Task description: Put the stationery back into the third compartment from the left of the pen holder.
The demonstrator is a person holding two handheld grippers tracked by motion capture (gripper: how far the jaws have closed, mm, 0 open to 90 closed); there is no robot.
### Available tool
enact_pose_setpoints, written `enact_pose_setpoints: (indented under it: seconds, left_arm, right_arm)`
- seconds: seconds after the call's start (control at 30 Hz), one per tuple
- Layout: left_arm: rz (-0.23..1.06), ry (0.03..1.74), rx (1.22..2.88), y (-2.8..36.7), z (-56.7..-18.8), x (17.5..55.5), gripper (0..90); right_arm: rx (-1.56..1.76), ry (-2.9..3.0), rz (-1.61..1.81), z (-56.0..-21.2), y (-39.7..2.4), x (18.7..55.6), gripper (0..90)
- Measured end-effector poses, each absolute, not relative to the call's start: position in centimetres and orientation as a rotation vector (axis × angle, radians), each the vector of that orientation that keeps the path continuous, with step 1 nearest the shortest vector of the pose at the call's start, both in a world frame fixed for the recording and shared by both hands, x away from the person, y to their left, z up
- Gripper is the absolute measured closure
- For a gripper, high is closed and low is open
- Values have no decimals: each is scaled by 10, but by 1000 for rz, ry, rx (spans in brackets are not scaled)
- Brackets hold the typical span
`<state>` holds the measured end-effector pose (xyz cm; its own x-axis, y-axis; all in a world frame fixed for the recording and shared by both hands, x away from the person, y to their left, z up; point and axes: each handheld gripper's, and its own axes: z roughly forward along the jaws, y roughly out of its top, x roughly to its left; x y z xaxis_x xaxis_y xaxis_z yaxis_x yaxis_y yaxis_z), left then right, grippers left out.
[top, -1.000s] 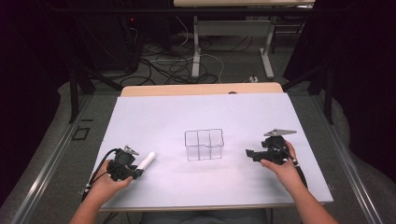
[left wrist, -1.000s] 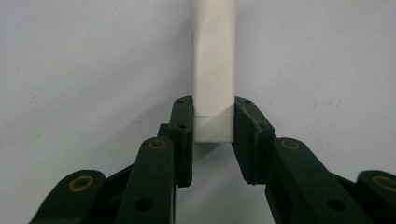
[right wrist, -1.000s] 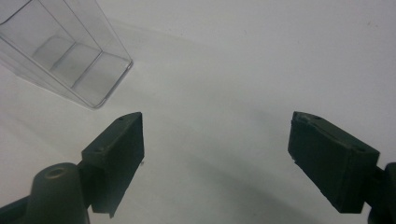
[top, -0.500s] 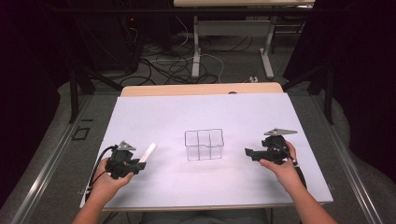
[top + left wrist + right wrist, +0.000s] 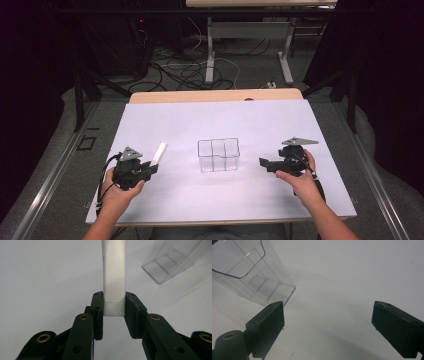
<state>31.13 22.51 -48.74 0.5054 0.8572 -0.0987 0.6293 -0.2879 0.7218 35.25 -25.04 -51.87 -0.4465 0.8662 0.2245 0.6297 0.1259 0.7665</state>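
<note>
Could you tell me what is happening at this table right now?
A person holds a gripper in each hand over a white table. The left gripper has its jaws shut on the end of a white tube. The right gripper is open and holds nothing. A clear compartmented container stands between them, apparently empty.

Lab/test rig: white-topped table (image 5: 150, 125), loose cables (image 5: 200, 70) on floor, dark equipment racks (image 5: 115, 45) behind

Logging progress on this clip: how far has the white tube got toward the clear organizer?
Done: left gripper is shut on the white tube. In hand: it holds the tube left of the clear organizer, whose compartments look empty. Left: nothing placed yet; right gripper waits open.
</note>
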Motion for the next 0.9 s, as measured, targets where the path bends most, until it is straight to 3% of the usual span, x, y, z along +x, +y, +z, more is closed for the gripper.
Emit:
enact_pose_setpoints:
  seconds: [0.57, 0.9]
  left_arm:
    - [430, 1140, 1858, 196, -475, 302, 709]
    - [434, 1087, 1829, 174, -469, 304, 708]
  right_arm:
    - [1464, 2133, 1301, -516, -245, 352, 103]
    - [1466, 2113, 1389, -506, -243, 352, 176]
